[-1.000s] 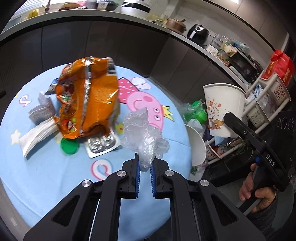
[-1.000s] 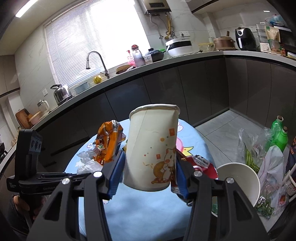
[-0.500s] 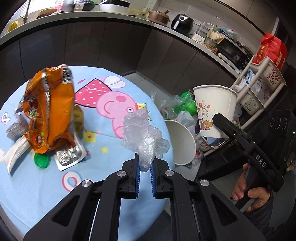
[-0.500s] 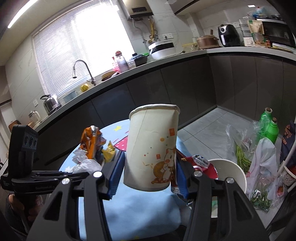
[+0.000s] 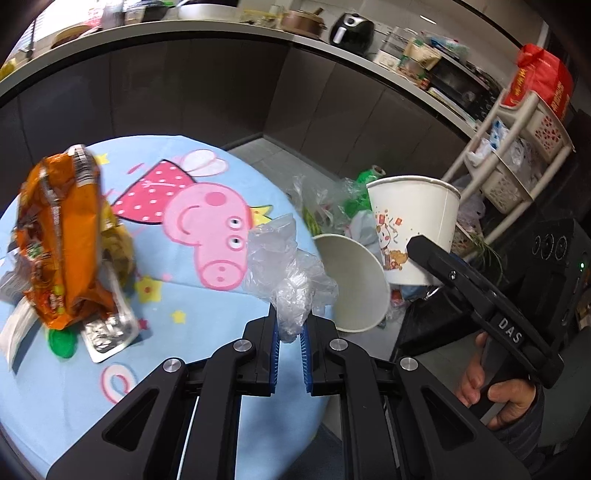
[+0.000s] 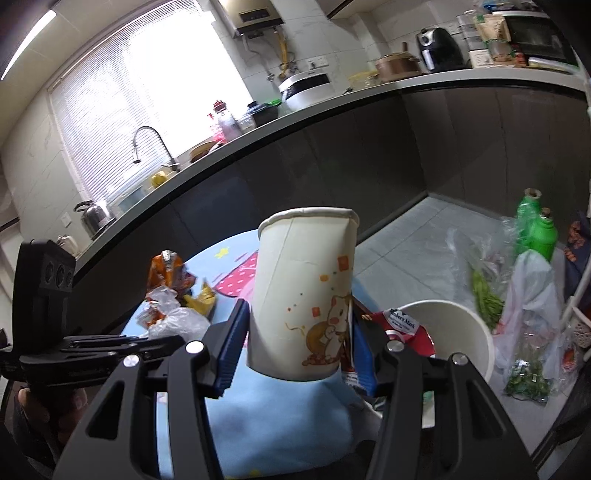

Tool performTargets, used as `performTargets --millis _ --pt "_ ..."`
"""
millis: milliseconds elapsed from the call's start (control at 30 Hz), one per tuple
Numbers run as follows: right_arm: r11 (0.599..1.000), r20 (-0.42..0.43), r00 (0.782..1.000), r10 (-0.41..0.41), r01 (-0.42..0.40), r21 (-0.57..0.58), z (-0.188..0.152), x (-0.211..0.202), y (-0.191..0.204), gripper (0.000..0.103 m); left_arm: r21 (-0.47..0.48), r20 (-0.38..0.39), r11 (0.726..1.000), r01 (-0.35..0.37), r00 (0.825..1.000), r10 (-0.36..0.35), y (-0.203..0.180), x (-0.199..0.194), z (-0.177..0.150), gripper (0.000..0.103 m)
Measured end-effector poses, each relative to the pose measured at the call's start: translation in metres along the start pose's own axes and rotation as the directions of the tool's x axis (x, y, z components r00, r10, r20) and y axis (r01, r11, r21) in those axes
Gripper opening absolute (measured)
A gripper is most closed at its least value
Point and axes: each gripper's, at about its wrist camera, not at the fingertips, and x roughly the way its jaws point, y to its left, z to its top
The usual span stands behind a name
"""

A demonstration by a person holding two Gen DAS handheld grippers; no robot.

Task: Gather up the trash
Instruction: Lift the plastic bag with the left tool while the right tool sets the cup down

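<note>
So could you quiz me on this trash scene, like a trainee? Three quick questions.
1. True or false: the left tool pinches a crumpled clear plastic bag.
2. What does the right tool hold? A) a green bottle B) a printed paper cup C) a kettle
3. Fill in: the orange snack bag lies on the blue ____.

Key: 1 true. 2 B. 3 tablecloth.

Air fryer (image 5: 351,27), kettle (image 6: 94,216), faucet (image 6: 149,142) on counter (image 6: 332,99).
</note>
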Motion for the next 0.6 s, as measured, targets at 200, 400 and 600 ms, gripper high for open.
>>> performTargets --millis 200,400,600 --pt "0.984 -0.099 0.982 0.163 -0.169 -0.048 -0.008 0.062 0.052 0.052 -0.12 -0.015 0.987 -0.107 0.994 0.106 0.055 -0.017 -0.018 0.009" --pt "0.976 -0.211 0.96 0.184 -0.204 -0.077 -0.022 0.118 0.082 0.059 -0.204 -0.023 0.969 -0.139 0.99 0.138 0.093 -0.032 -0.034 0.009" --pt "0.981 -0.218 0.967 0.129 -0.157 -0.117 -0.026 0.121 0.084 0.077 -0.213 -0.035 0.971 -0.11 0.994 0.105 0.104 -0.027 -0.04 0.009"
